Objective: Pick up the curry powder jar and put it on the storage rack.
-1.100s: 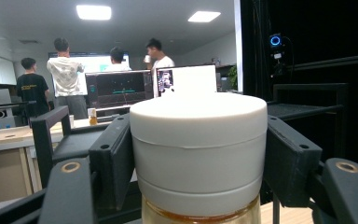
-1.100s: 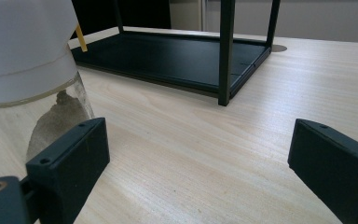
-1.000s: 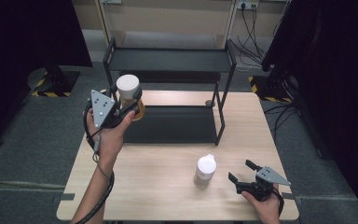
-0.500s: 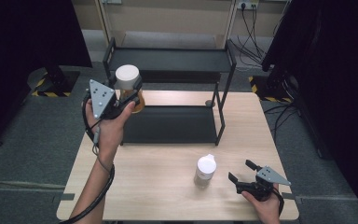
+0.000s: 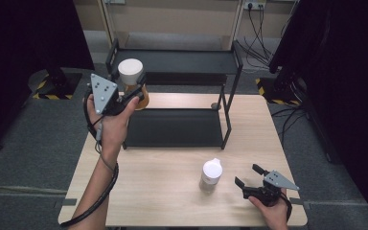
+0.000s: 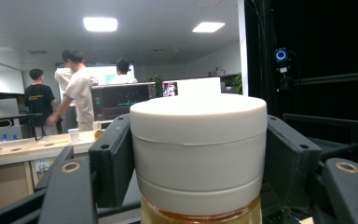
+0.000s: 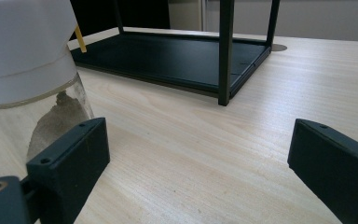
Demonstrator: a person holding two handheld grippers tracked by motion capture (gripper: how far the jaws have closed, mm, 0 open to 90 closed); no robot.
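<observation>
A jar with a white lid and amber contents [image 5: 132, 82] hangs in the air at the left end of the black shelf rack [image 5: 182, 61], level with its top tier. My left gripper [image 5: 127, 93] is shut on it; in the left gripper view both black pads [image 6: 112, 158] press the white lid [image 6: 198, 144]. A second jar with a white cap and clear glass [image 5: 211, 176] stands on the table in front of the rack. My right gripper [image 5: 248, 175] lies open on the table just right of that jar, whose glass [image 7: 28, 84] rises beside the left jaw, apart from it.
The two-tier rack stands at the table's back, its lower tray [image 5: 175, 127] bare and its front right post [image 7: 225, 51] ahead of my right gripper. Light wood tabletop [image 5: 163, 191] spreads in front. Dark screens flank the table. People stand far off in the left gripper view.
My left hand has lifted the amber jar a little higher and slightly away from me. The right gripper and the clear jar have stayed put.
</observation>
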